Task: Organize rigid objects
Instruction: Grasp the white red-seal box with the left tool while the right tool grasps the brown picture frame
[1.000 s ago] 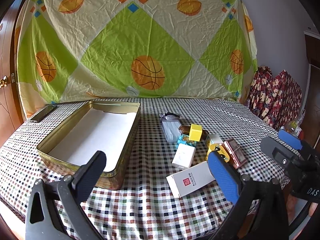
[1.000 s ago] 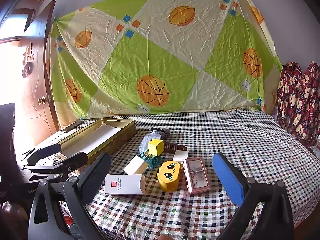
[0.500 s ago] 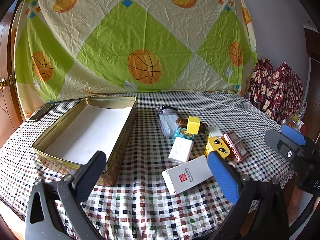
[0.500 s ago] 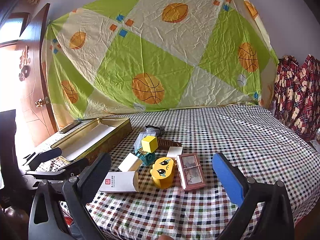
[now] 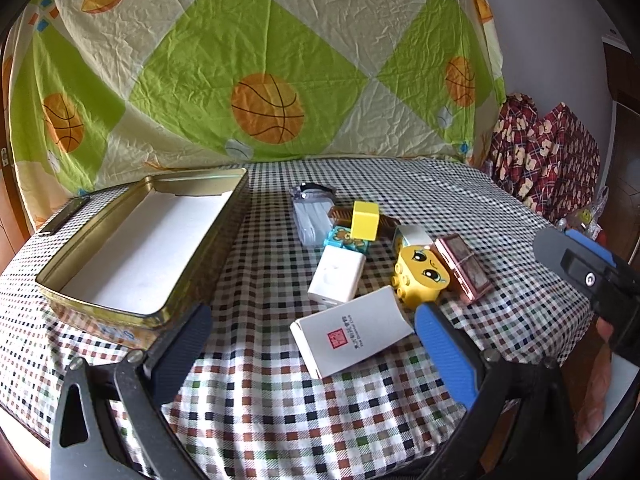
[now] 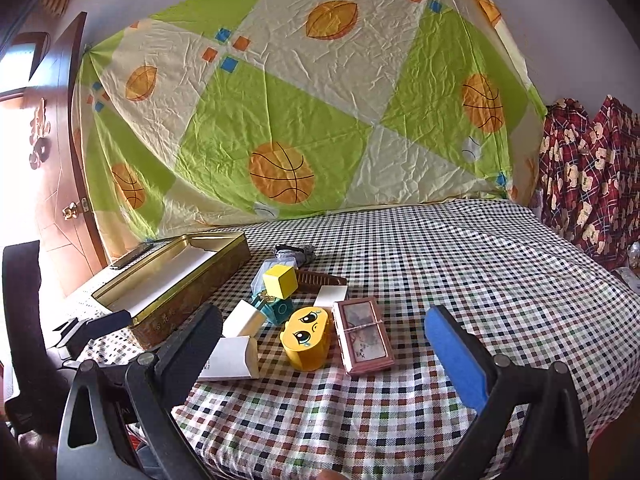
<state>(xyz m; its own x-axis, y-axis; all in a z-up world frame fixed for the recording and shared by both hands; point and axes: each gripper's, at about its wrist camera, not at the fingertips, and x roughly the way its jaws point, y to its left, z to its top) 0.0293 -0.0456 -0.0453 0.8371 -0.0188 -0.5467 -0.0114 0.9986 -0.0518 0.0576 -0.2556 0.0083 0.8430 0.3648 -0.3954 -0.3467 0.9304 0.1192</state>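
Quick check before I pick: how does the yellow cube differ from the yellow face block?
The yellow cube is plain and sharp-edged; the yellow face block has cartoon eyes, rounded corners and studs on one side. The cube sits perched on the teal block, while the face block rests directly on the checkered cloth. The cube looks smaller. Both are yellow, and neither is in the tin.

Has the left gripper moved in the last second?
Yes. The left gripper has advanced toward the table: the gold tin and white card box sit nearer and lower in its view.
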